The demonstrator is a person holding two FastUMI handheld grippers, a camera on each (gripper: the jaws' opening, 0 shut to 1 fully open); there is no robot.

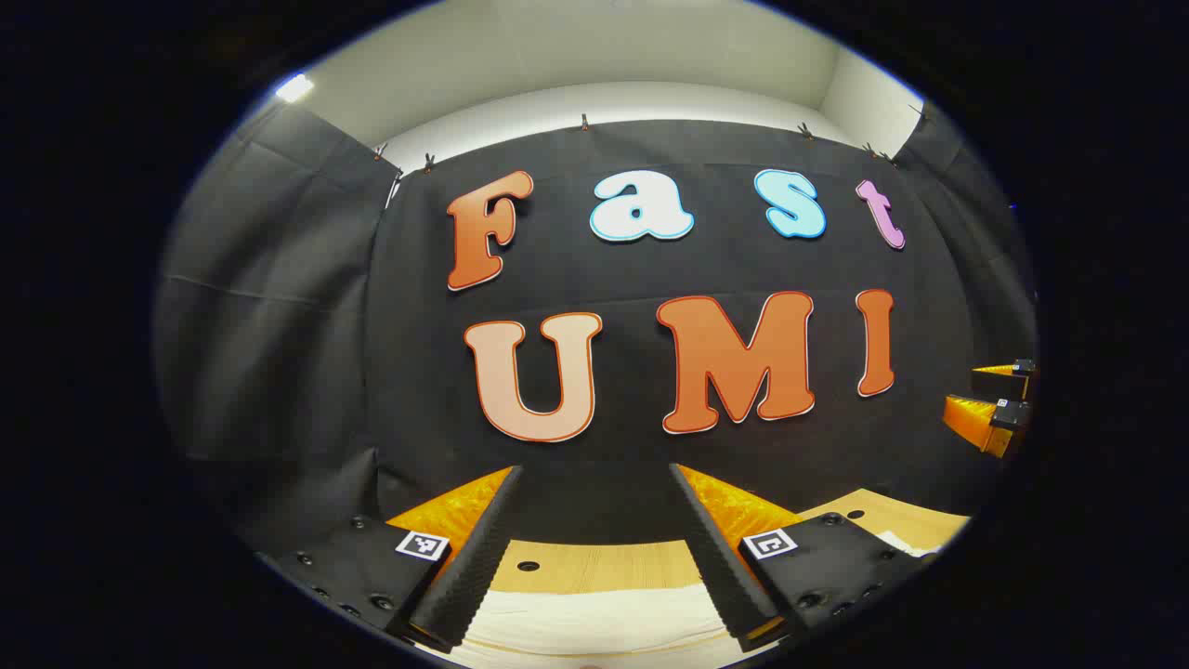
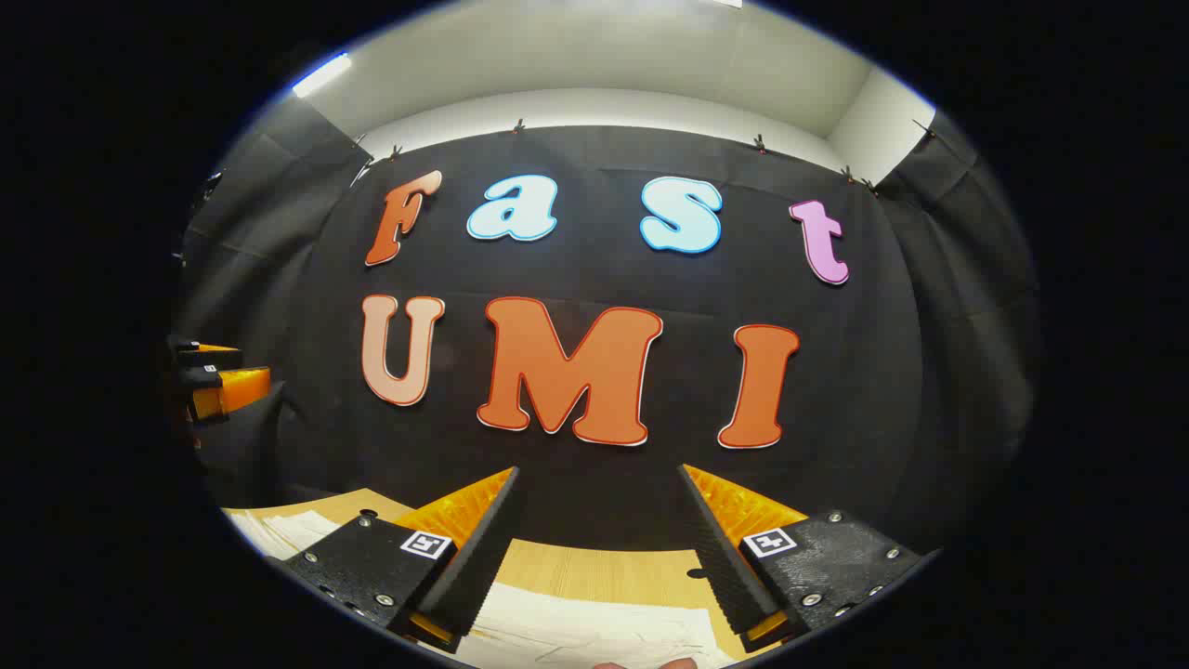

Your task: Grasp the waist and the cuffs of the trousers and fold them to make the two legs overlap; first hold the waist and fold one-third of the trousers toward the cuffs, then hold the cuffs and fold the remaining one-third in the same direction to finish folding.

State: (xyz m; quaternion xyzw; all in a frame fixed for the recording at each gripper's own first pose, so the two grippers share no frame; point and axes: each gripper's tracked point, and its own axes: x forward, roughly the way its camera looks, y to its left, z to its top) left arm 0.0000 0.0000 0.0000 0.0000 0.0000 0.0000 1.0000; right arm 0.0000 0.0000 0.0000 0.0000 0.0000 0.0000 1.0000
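Booth wall [image 1: 650, 446] blocks ahead; air above trousers [image 2: 576, 632] free (both views).

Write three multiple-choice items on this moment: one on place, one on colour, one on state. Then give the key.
1. Where do the trousers lie?
A. on the table
B. on the floor
C. on the wall

2. What colour are the trousers?
A. red
B. white
C. black

3. How does the left gripper stand?
A. shut on the trousers
B. shut on nothing
C. open

Key: 1 A, pale cloth lies flat on the wooden top; 2 B, the cloth looks white in both views; 3 C, its fingers stand wide apart, gripping nothing.
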